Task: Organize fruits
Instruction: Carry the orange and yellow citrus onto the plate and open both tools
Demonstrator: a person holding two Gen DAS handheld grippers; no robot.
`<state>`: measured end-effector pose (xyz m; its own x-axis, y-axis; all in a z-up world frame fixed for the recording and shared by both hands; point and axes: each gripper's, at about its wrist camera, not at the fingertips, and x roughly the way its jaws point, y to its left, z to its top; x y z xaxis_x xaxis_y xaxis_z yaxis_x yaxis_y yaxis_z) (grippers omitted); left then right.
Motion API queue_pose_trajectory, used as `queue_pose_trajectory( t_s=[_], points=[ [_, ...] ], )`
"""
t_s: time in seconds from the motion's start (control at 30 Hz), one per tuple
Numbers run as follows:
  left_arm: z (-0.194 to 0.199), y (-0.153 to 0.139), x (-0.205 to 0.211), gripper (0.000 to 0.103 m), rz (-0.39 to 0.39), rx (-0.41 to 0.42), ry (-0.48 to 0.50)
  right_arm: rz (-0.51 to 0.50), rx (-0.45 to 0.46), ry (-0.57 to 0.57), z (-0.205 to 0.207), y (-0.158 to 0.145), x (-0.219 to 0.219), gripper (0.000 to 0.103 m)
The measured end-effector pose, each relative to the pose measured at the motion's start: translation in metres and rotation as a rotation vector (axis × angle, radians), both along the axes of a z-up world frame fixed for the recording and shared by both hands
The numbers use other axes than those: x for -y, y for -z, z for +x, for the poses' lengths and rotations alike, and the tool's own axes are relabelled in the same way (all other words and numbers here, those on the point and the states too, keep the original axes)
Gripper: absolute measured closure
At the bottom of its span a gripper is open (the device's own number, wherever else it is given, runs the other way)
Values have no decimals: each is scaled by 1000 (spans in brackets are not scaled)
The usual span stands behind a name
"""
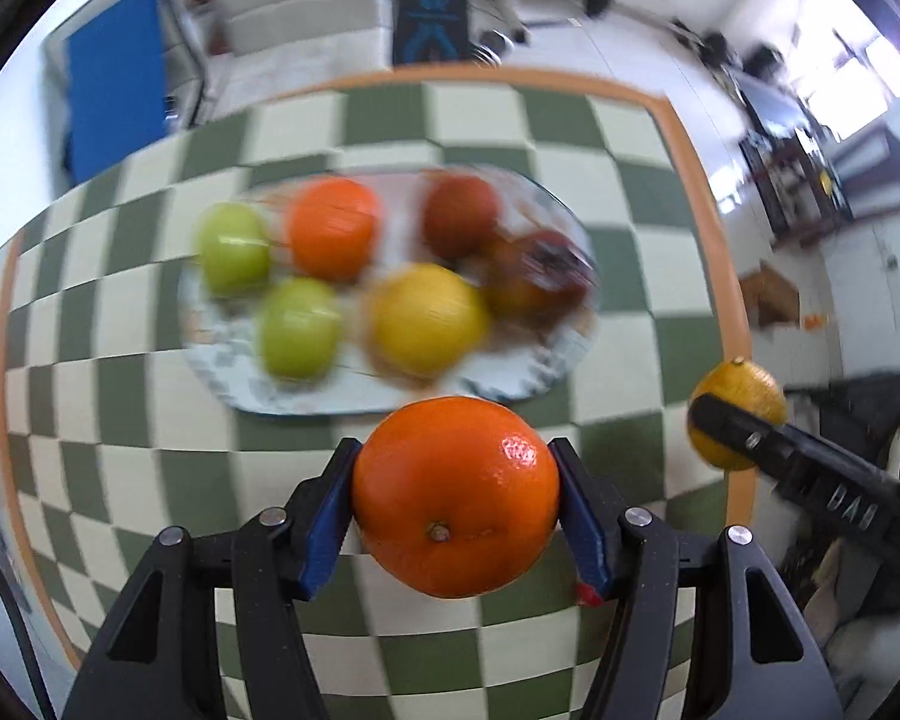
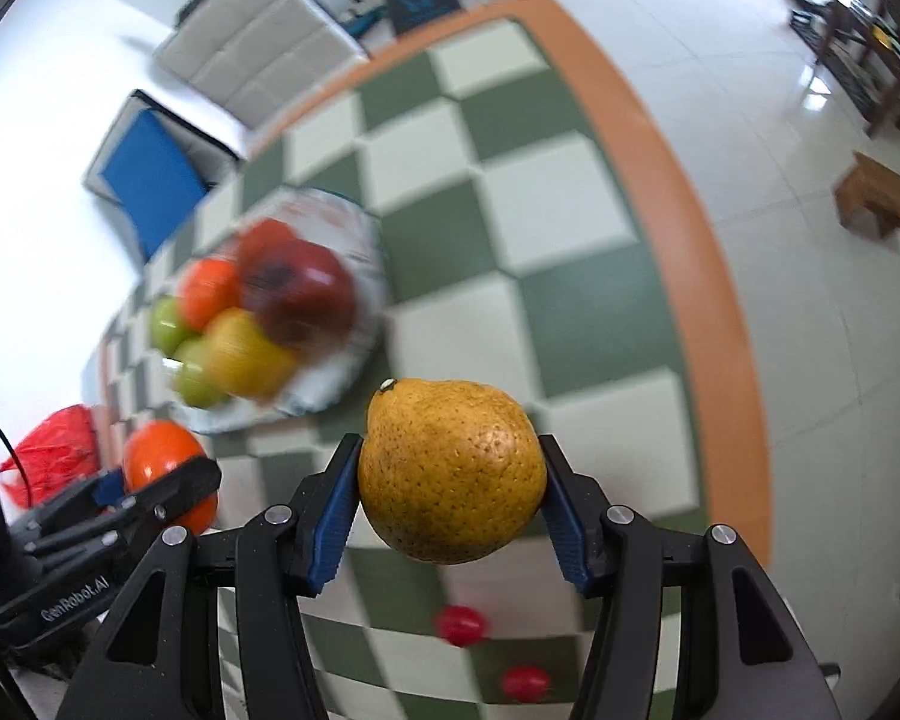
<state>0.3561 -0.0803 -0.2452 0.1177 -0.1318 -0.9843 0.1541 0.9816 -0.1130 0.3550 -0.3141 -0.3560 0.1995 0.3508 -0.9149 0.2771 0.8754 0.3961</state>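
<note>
My left gripper [image 1: 455, 495] is shut on a bright orange [image 1: 455, 495], held above the checkered tablecloth. My right gripper [image 2: 452, 471] is shut on a speckled yellow-orange citrus fruit [image 2: 452, 471], also lifted off the table. Each view shows the other gripper at its side: the citrus [image 1: 744, 387] at the right of the left wrist view, the orange [image 2: 156, 447] at the left of the right wrist view. Beyond both stands a patterned plate [image 1: 510, 384] with two green apples [image 1: 297, 327], an orange [image 1: 332, 228], a yellow fruit [image 1: 429, 318] and dark red apples [image 1: 537, 276].
The green-and-white checkered cloth [image 1: 618, 240] has an orange border [image 2: 678, 228] along the table's right edge. Two small red fruits [image 2: 461, 625] lie on the cloth below my right gripper. A red plastic bag [image 2: 48, 450] sits at the left. Chairs and tiled floor lie beyond.
</note>
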Motion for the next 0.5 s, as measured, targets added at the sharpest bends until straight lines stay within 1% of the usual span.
queue_pose_trajectory(
  t_s=[0.03,0.1,0.13,0.17,0.23,0.3,0.33,0.43,0.5],
  points=[
    [5,-2,-5,44,3,6,-14,9,15,-9,8,-6,-5,44],
    [17,-9,-30,44,13,35,-63,14,50,-36,33,-19,-20,44],
    [20,-4,-27,44,22,41,-76,10,61,-48,45,-23,-24,44],
    [26,-6,-40,44,28,45,-96,-2,76,-59,63,-27,-31,44],
    [42,-2,-61,44,34,43,-140,-17,81,-77,87,-28,-40,44],
    [54,6,-78,44,51,29,-169,-53,70,-96,116,-22,-49,44],
    [62,15,-86,44,48,13,-192,-74,59,-109,130,-16,-54,44],
    [84,39,-109,44,23,-54,-244,-115,17,-134,159,2,-63,44],
    [93,54,-119,43,5,-97,-272,-126,-10,-145,169,14,-66,44]
  ],
)
